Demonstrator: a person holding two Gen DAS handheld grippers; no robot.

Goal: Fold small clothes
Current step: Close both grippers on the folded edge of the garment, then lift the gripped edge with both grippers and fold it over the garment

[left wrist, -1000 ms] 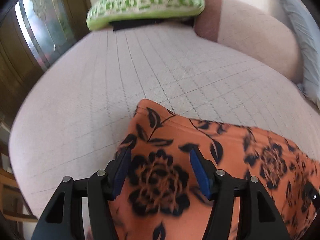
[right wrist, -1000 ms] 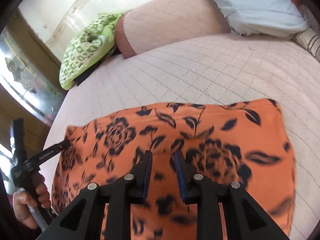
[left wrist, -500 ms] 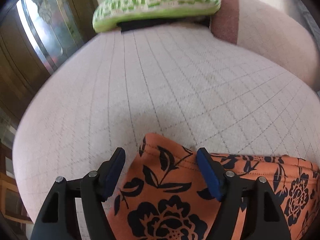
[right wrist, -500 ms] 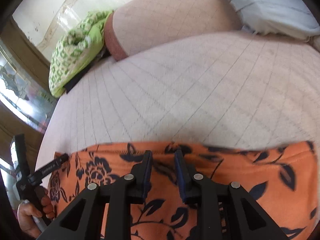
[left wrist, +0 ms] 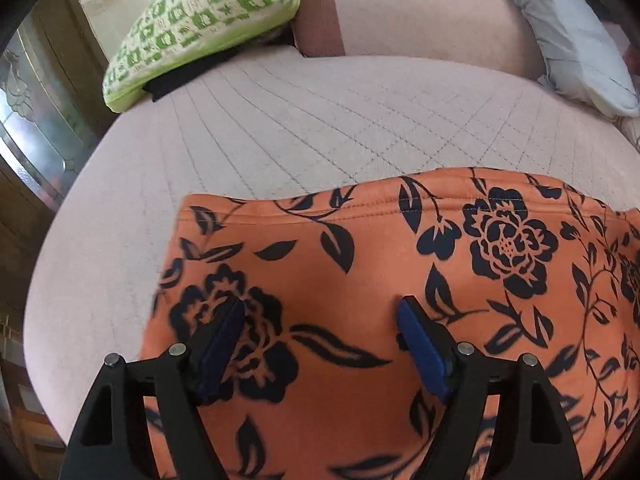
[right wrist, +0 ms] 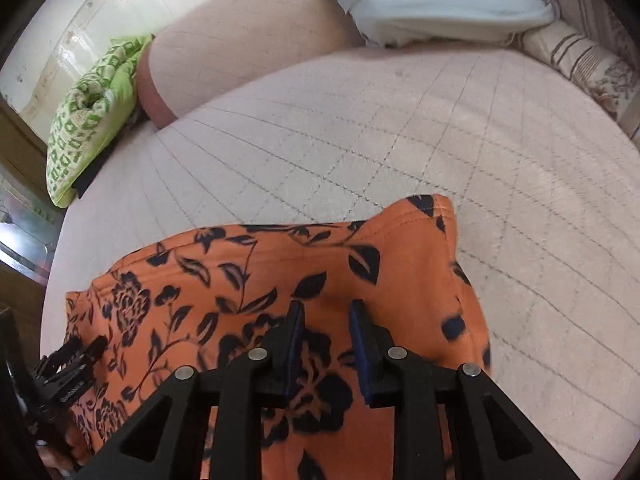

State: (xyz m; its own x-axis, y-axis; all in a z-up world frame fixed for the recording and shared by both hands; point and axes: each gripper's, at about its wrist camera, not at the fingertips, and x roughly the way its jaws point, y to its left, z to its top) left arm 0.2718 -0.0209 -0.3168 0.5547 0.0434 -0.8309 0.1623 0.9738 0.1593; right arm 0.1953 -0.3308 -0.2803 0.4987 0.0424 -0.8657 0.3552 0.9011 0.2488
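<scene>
An orange garment with dark flowers lies on the quilted pink bed, its hemmed edge facing away. My left gripper hovers over the garment's left part. Its jaws are opening wide, and only flat cloth shows below the gap. In the right wrist view the same garment has its far right corner slightly raised. My right gripper sits above its right part, jaws a narrow gap apart with no cloth pinched. The left gripper shows at the lower left of that view, over a hand.
A green patterned pillow, a pink bolster and a pale grey pillow line the far side of the bed. A striped cushion lies at the right. A wooden cabinet with glass stands off the left edge.
The left jaws have spread wider. Both grippers swung towards the garment's far edge, then back over its patterned middle. The right jaws keep the same narrow gap.
</scene>
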